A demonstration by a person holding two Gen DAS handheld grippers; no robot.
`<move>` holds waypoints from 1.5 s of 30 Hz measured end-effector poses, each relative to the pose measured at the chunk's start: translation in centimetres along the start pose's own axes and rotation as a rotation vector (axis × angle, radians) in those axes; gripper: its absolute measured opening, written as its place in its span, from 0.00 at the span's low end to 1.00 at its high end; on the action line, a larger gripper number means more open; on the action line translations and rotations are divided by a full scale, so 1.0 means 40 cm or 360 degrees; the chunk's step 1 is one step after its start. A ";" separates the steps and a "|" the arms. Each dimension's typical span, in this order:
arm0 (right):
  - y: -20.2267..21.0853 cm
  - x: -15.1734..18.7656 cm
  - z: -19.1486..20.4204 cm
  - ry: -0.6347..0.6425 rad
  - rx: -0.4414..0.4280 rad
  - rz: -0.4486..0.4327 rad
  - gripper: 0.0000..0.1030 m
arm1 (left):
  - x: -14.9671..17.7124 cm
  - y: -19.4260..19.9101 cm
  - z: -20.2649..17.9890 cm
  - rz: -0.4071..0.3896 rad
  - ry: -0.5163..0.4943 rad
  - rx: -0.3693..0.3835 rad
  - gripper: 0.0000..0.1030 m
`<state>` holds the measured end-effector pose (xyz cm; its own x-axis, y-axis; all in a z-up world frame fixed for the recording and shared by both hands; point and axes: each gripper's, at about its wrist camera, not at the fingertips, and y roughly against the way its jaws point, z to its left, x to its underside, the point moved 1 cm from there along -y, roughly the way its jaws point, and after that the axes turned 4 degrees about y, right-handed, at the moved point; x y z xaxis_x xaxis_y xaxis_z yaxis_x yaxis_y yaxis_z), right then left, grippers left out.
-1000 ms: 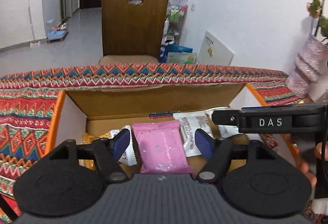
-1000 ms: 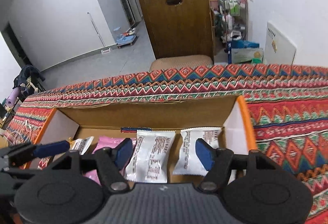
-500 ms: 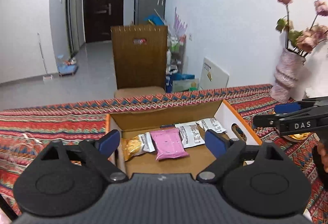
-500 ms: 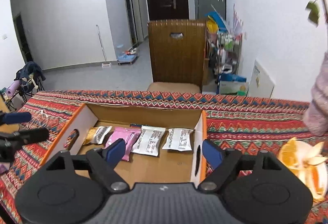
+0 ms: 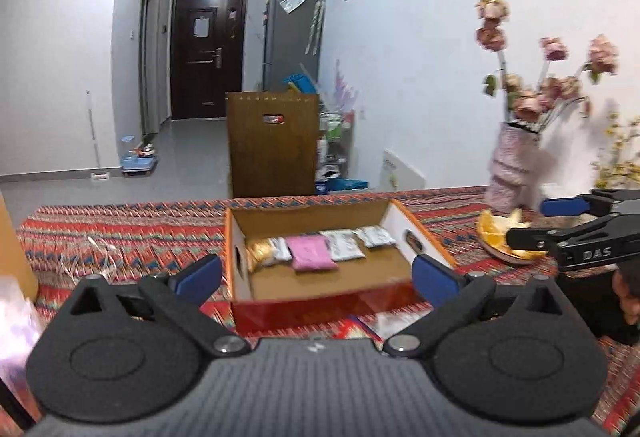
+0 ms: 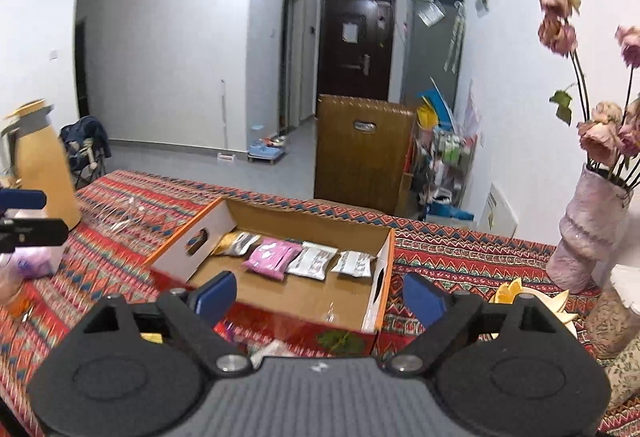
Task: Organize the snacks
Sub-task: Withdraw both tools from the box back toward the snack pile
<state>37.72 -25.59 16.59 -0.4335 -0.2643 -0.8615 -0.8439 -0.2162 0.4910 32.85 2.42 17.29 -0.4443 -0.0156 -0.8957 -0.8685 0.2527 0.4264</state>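
Snacks: four packets [image 5: 316,249] lay in a row against the far wall of the cardboard box [image 5: 240,265]. Left gripper [image 5: 316,277] and right gripper [image 6: 320,295] stood wide, empty, near it. Sorting looked mostly finished.

Pretty bright indoor light in both views, with ceiling glare blowing out the upper left wall. Heavy fisheye bend at the edges, and the corners go black. The vase [image 5: 510,173] casts a soft shadow on the wall behind it. The flowers [image 6: 558,13] and the left edge look smeared; the box [image 6: 280,221] is fairly sharp.
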 end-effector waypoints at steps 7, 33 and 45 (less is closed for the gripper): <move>0.122 0.152 0.079 0.0029 -0.0073 -0.0097 0.90 | 0.175 0.157 -0.045 -0.0175 -0.0061 -0.0027 1.00; 0.298 0.659 0.264 -0.0086 -0.0018 -0.0064 0.95 | 0.558 0.216 -0.101 0.0174 0.0000 -0.0235 1.00; 0.227 0.624 0.194 -0.0189 -0.0030 -0.0058 0.84 | 0.520 0.116 -0.148 0.0168 -0.0133 -0.0182 1.00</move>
<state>16.77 -26.84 -1.46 -0.4377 -0.1428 -0.8877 -0.8544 -0.2414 0.4601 18.26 -2.48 1.38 -0.5186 0.0868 -0.8506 -0.8395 0.1369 0.5258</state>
